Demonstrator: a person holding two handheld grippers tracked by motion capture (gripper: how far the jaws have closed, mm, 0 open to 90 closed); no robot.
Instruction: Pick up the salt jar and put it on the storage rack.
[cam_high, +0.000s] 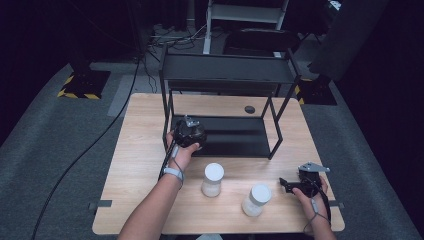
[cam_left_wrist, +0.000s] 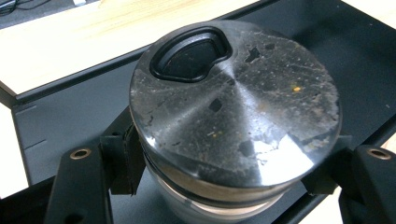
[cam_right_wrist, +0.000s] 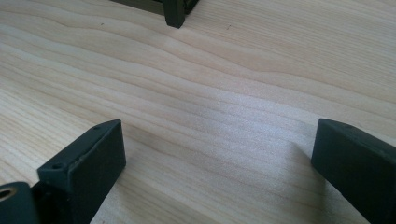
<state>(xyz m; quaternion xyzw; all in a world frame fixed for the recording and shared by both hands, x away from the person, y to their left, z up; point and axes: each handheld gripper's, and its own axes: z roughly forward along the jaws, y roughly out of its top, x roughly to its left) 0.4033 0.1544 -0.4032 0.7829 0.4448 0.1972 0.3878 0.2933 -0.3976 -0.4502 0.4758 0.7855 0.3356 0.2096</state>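
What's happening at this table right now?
A person holds a gripper in each hand. The left gripper is clamped on a clear jar with a worn dark metal lid, above the black metal rack's lower shelf. The right gripper rests open over the wooden table. Two white-lidded jars stand waiting.

Dim, dark-edged room; overhead light glares on the lid (cam_left_wrist: 233, 107); close views soft.

Two jars (cam_high: 212, 179) before rack (cam_high: 227, 75), on table (cam_high: 140, 150).
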